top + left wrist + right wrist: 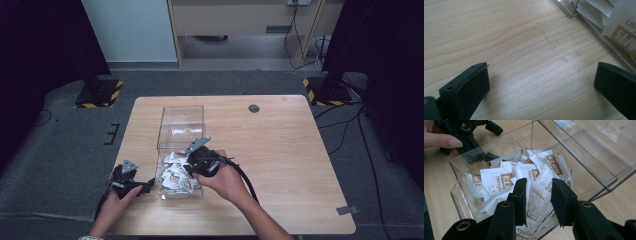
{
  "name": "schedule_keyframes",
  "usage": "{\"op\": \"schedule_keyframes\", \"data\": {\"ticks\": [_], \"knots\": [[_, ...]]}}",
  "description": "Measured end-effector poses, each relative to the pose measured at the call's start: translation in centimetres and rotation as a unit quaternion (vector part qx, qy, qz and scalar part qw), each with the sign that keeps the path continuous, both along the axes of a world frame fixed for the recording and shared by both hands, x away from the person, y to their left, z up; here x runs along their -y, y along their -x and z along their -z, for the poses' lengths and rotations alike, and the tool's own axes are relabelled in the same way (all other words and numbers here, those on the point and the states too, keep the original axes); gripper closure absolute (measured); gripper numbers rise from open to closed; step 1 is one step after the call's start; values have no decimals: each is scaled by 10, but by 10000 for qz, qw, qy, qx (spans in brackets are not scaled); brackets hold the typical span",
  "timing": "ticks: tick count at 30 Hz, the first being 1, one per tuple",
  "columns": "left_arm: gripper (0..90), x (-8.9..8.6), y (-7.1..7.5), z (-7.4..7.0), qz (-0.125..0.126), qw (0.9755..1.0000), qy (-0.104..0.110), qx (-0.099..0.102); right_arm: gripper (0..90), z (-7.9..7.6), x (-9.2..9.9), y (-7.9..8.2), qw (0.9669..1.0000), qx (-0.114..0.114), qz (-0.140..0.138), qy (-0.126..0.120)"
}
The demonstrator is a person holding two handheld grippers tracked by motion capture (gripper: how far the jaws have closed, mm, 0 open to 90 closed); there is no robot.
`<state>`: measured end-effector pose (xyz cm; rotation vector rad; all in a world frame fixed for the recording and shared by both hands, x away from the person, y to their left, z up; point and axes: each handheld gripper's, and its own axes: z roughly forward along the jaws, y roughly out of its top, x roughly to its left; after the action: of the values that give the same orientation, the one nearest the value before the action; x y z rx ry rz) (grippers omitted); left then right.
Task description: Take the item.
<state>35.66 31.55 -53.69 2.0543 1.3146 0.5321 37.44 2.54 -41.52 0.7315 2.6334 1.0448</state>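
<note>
A clear plastic box (181,120) lies on the wooden table (280,150), its near end heaped with white and brown sachets (175,177). My right gripper (187,168) reaches into that end from the right. In the right gripper view its jaws (539,195) stand partly apart just over the sachets (496,180), and one sachet (537,197) spans the gap between them; I cannot see the pads pressing it. My left gripper (146,186) rests on the table just left of the box, jaws wide open (541,82) over bare wood.
The box's far half (584,152) holds no sachets. A round grommet (254,108) sits near the table's far edge. Bare table extends to the right of the box. Black stands with striped bases (100,92) flank the table on the floor.
</note>
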Motion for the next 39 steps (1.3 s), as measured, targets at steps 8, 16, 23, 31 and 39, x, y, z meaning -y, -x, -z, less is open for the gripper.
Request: {"op": "schedule_keyframes", "data": {"ticks": [8, 16, 23, 31, 39], "knots": [[0, 0, 0, 0, 0, 10000, 1, 0, 663, 6, -6, 0, 10000, -45, -54, 48], [0, 0, 0, 0, 11, 10000, 1, 0, 675, 14, -8, 0, 9999, -99, -80, 66], [0, 0, 0, 0, 11, 10000, 1, -1, 693, 16, -12, 0, 9998, -107, -108, 118], [0, 0, 0, 0, 11, 10000, 1, 0, 701, 21, -14, -1, 9996, -155, -104, 203], [0, 0, 0, 0, 11, 10000, 1, 0, 724, 26, -17, -1, 9995, -169, -116, 259]]}}
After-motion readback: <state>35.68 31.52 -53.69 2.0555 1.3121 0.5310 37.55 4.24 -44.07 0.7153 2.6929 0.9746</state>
